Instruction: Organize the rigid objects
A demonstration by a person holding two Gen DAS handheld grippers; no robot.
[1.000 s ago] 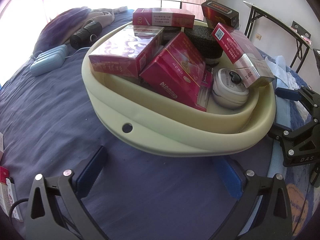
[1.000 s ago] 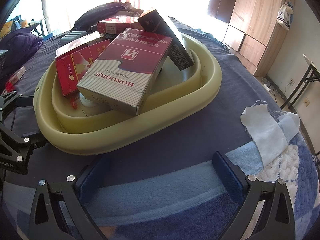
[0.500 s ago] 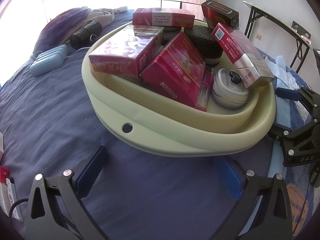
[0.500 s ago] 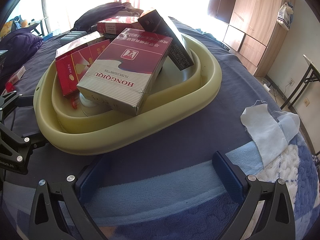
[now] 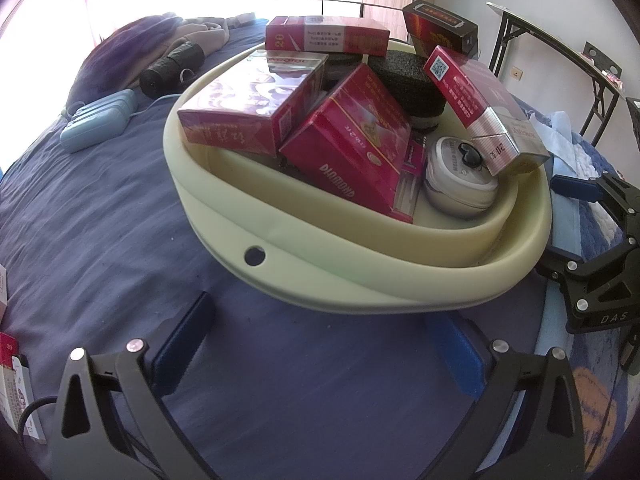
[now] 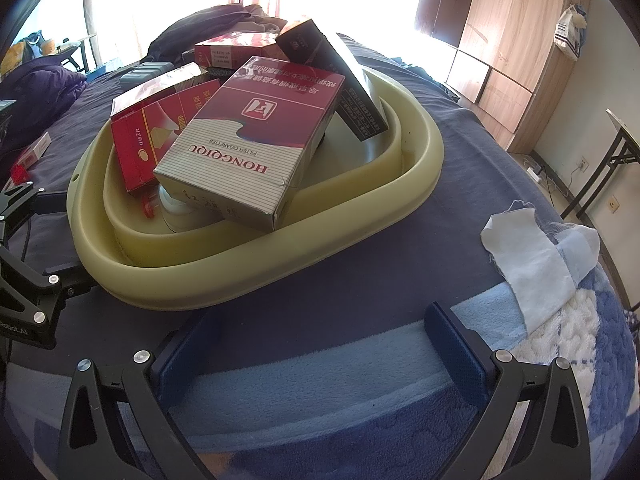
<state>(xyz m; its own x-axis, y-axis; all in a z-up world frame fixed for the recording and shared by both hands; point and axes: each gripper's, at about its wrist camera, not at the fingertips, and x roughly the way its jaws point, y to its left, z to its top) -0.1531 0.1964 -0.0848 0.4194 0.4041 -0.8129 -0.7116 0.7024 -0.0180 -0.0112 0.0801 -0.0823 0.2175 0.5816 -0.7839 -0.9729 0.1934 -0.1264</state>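
Left gripper (image 5: pixel 324 344): jaws spread wide, nothing between them, low over the dark blue bedspread (image 5: pixel 100 208), just short of the basin's near rim. Right gripper (image 6: pixel 320 344): equally wide apart, empty, over a light blue towel (image 6: pixel 320 364). Pale green basin (image 5: pixel 360 276) sits on the bed between the two tools, piled with red cigarette boxes (image 5: pixel 352 144), a Hongqiqu carton (image 6: pixel 256 136) leaning on top, a white round tin (image 5: pixel 460 184) and a black sponge block (image 5: pixel 408 80).

"HONGQIQU FILTER CIGARETTES" on the grey-and-maroon carton (image 6: pixel 256 140); "20" on the red pack (image 5: pixel 326 36).
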